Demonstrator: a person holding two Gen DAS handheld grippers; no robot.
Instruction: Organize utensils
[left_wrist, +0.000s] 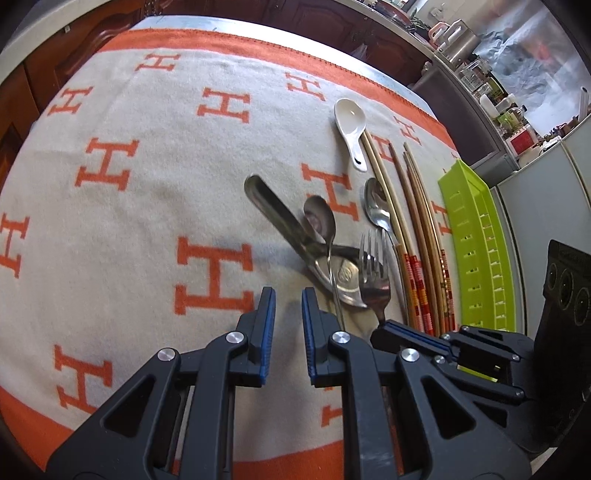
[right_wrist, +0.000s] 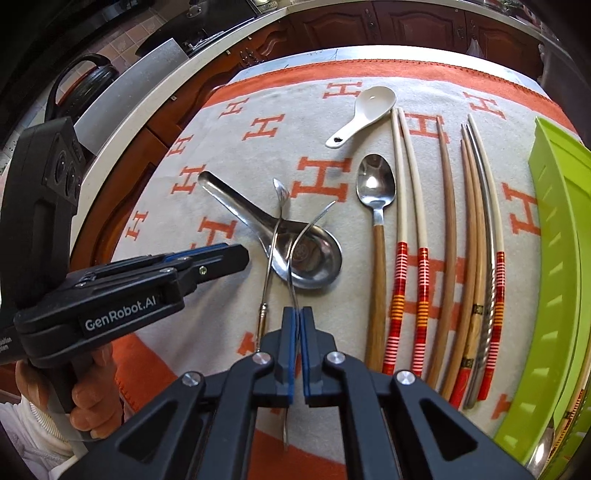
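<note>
The right tongs (right_wrist: 298, 314) were squeezed tight on the thin handle of a metal fork (right_wrist: 295, 251), with the handle pinched between the two blue pads. The fork was turned on its side, and its prongs reached out over the bowl of a big steel ladle spoon (right_wrist: 314, 258). That ladle spoon lay flat on the tabletop, which was covered by a grey blanket (left_wrist: 147, 155) with orange H shapes. A small thin spoon (right_wrist: 275, 229) also lay across the ladle spoon, just left of the fork.

The left tongs (left_wrist: 288, 299) were open a little, with a gap between the blue pads and nothing in them. They sat low above the blanket, just left of the pile of metal things.

Farther back lay a white soup spoon (right_wrist: 364, 114). Near it was a spoon with a wooden handle (right_wrist: 376, 206). Beside that spoon, many chopsticks (right_wrist: 447, 240) lay side by side in a row, some with red and orange stripes. A bright green plastic tray (right_wrist: 554, 258) stood at the right edge of the blanket, next to the chopsticks.
</note>
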